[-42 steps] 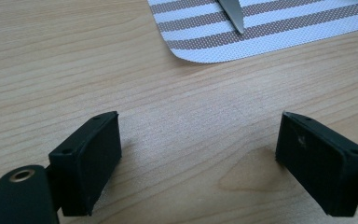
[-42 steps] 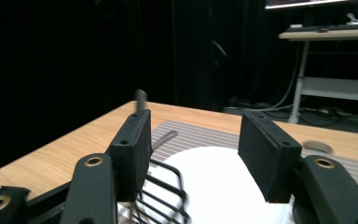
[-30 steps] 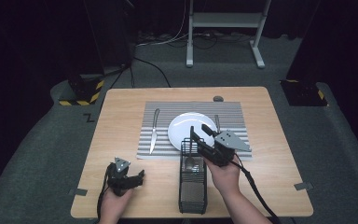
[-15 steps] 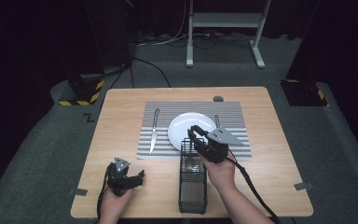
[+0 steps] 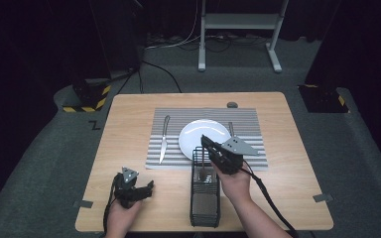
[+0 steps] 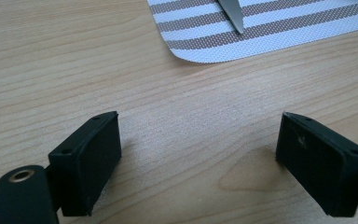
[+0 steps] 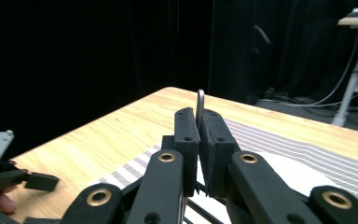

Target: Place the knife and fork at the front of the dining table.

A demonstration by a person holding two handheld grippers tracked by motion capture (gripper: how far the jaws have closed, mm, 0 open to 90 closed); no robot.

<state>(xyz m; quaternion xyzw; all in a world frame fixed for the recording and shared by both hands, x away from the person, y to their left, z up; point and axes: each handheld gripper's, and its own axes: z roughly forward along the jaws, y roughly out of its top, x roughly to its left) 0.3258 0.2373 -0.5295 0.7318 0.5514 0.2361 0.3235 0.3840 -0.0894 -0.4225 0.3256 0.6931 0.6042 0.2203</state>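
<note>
My right gripper (image 5: 206,142) reaches over the far end of a black wire basket (image 5: 204,210). Its jaws have just been closing and are now shut on the thin handle of a metal utensil (image 7: 200,100), which stands upright between the pads (image 7: 186,128). The utensil's lower end (image 5: 204,173) shows grey inside the basket. My left gripper (image 5: 150,187) rests open on the bare wood at the front left. Nothing lies between its pads (image 6: 91,151).
A striped placemat (image 5: 178,115) holds a white plate (image 5: 198,131), a knife (image 5: 164,136) to its left and a fork (image 5: 231,129) to its right. The knife's tip (image 6: 233,14) shows beyond my left gripper. A small dark disc (image 5: 232,104) lies by the table's far edge.
The right gripper's jaws have closed onto the utensil's handle above the basket. The right hand has barely shifted, and the left hand has stayed still.
</note>
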